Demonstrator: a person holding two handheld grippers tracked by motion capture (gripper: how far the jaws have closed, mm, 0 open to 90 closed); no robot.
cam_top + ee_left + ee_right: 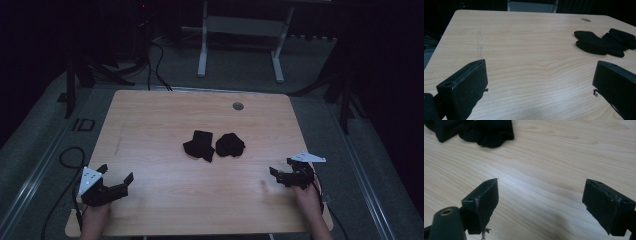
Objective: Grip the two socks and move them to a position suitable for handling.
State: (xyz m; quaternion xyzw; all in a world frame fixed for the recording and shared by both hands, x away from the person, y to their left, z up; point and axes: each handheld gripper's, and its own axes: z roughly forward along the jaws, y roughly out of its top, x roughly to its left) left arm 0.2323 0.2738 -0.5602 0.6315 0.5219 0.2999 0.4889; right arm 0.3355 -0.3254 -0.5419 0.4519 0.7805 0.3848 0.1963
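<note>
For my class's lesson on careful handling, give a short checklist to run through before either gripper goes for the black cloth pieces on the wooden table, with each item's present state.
1. Left gripper open, holding nothing: ok.
2. Right gripper open, holding nothing: ok.
3. Two crumpled black cloth pieces lie mid-table, apart from both grippers: ok.
4. Bare light wooden table between each gripper and the cloth: ok.
5. Cloth pieces separate from each other: cannot tell; they lie close, perhaps touching.
6. What the cloth pieces are: cannot tell, too dark.

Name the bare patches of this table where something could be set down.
Bare wood runs between the left gripper and right gripper, and behind the black cloths up to the table's far edge. The middle, around the cloths, is crowded.
</note>
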